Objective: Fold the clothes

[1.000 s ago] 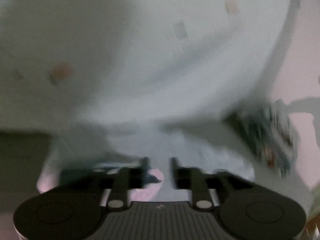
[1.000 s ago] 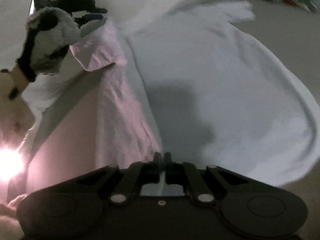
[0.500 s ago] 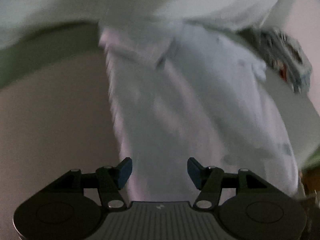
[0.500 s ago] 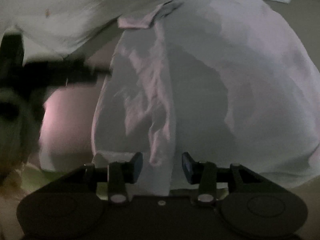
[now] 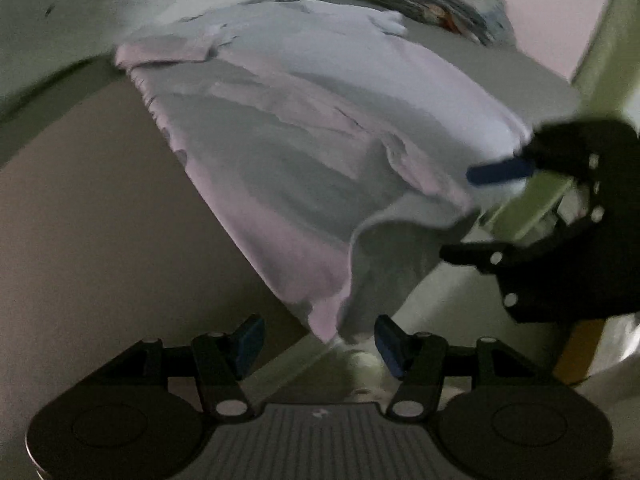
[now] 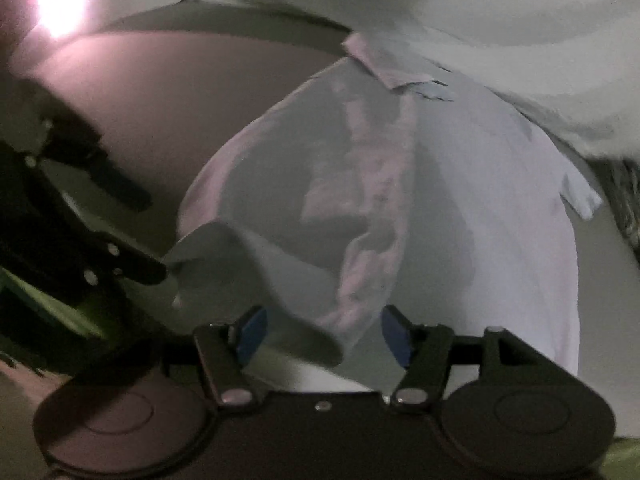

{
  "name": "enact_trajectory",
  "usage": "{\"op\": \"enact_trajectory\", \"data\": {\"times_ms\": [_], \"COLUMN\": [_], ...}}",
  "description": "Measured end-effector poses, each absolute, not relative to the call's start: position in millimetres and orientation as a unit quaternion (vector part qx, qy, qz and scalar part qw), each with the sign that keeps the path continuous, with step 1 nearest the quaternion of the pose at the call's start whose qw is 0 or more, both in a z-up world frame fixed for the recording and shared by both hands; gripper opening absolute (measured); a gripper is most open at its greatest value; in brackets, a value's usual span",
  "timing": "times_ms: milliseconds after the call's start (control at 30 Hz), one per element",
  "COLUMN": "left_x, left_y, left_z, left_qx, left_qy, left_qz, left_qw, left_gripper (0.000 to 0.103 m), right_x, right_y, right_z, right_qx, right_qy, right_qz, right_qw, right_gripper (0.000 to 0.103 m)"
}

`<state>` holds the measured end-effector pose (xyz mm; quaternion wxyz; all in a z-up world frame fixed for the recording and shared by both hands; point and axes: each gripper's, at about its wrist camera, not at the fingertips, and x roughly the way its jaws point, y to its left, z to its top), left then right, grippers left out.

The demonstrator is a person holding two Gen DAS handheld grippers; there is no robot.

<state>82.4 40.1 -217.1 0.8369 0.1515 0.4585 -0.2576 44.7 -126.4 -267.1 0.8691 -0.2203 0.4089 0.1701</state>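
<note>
The shirt [image 6: 460, 200] lies spread on the bed [image 5: 80, 220], its collar [image 6: 384, 68] at the far end from me and its hem nearest. My left claw [image 5: 318, 346] sits over the near hem corner, which falls between its parted jaws. My right claw [image 6: 320, 338], jaws opening, has a hem fold between them. A sheet [image 6: 480, 20] lies beyond the collar. A patterned cloth [image 5: 440, 4] lies at the shirt's far right.

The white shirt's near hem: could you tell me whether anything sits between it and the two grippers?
Nothing visible does. The white shirt lies spread on the surface, its near hem reaching between the pads of the right gripper, whose jaws are opening. The left gripper stands open at the hem's corner, with no other object in between.
</note>
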Motion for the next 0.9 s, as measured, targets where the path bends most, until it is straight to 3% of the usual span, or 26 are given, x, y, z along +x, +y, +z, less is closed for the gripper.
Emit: {"op": "enact_trajectory", "data": {"times_ms": [100,133,167,200,233,333,533,633,800,833,867,900], "left_x": [77.7,77.3,75.6,74.4,72.3,66.4,36.0,31.0,49.3,49.4,49.0,50.4], "left_y": [32.6,31.9,31.5,30.2,30.5,41.7,65.6,66.4,70.4,75.8,81.0,86.3], "left_z": [-230.7,-233.2,-234.9,-236.7,-237.4,-226.5,-175.3,-179.7,-219.8,-216.3,-210.9,-206.2], "left_qx": [0.190,0.192,0.194,0.199,0.203,0.193,0.169,0.178,0.186,0.176,0.163,0.148], "left_qy": [0.429,0.423,0.417,0.410,0.403,0.391,0.341,0.352,0.439,0.436,0.433,0.432], "left_qz": [-0.240,-0.231,-0.222,-0.209,-0.202,-0.203,-0.211,-0.213,-0.205,-0.202,-0.200,-0.196], "left_qw": [0.850,0.855,0.860,0.865,0.869,0.877,0.900,0.894,0.855,0.859,0.863,0.868], "left_gripper": [0.059,0.055,0.051,0.035,0.003,0.002,0.001,0.002,0.006,0.007,0.010,0.018], "right_x": [43.4,43.8,41.5,38.7,35.3,24.8,15.5,17.8,31.1,28.8,26.2,25.2], "right_y": [-113.4,-108.9,-106.1,-102.5,-99.5,-100.1,-137.2,-151.9,-167.3,-172.0,-176.6,-180.4], "right_z": [-282.4,-288.4,-293.4,-297.7,-300.2,-277.5,-199.9,-212.8,-269.7,-267.5,-263.0,-259.4], "right_qx": [-0.278,-0.301,-0.326,-0.354,-0.380,-0.378,-0.148,-0.095,-0.057,-0.035,-0.014,0.003], "right_qy": [0.395,0.390,0.382,0.371,0.358,0.319,0.294,0.324,0.440,0.439,0.432,0.424], "right_qz": [0.148,0.139,0.135,0.135,0.136,0.144,0.119,0.099,0.075,0.076,0.078,0.080], "right_qw": [0.863,0.859,0.854,0.848,0.842,0.857,0.937,0.936,0.893,0.895,0.898,0.902], "right_gripper": [0.060,0.051,0.033,0.019,0.004,0.004,0.002,0.002,0.004,0.014,0.037,0.049]}}
